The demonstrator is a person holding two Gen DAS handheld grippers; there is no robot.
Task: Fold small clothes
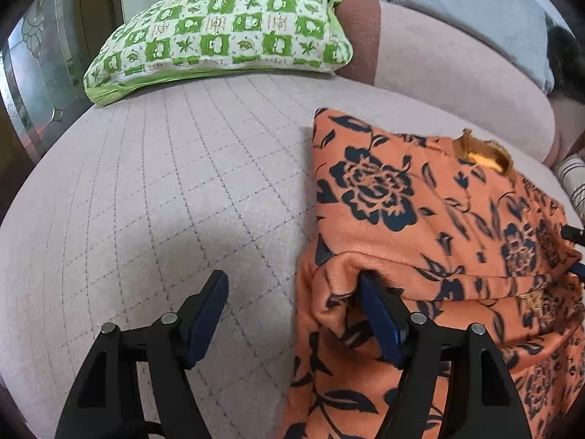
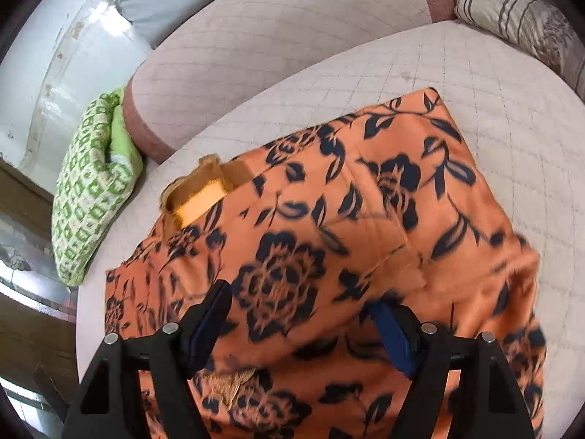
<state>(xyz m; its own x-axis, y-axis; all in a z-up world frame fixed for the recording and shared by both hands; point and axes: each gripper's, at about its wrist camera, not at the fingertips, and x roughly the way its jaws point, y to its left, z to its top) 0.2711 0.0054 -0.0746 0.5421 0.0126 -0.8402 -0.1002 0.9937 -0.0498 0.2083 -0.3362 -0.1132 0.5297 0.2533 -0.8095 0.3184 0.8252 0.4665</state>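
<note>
Surface: a sofa seat [image 1: 175, 183] in pale pink quilted cloth, stitched in a grid; its padded back [image 1: 457, 73] runs along the far edge.
Room: a white wall [image 2: 55, 55] behind the sofa; a dark wooden frame with patterned glass [image 1: 40, 73] beyond the seat's left edge.
Cushions: a green-and-white checked cushion [image 1: 226, 33] at the far left corner of the seat, against the back; a striped cushion [image 2: 519, 18] at the far right corner; a grey cushion [image 1: 475, 3] on top of the back.
Garment: an orange garment [image 1: 420, 237] with dark navy flowers and leaves, lying on the right part of the seat, partly folded; its neck opening [image 1: 482, 155] faces the back and shows a plain orange lining.
Left gripper [image 1: 292, 292]: jaws wide, gripping nothing; one finger [image 1: 380, 314] touches a raised fold of the garment, the other stands over bare seat.
Right gripper [image 2: 303, 311]: jaws wide, over the garment; one finger is partly under a fold, no grip visible.
</note>
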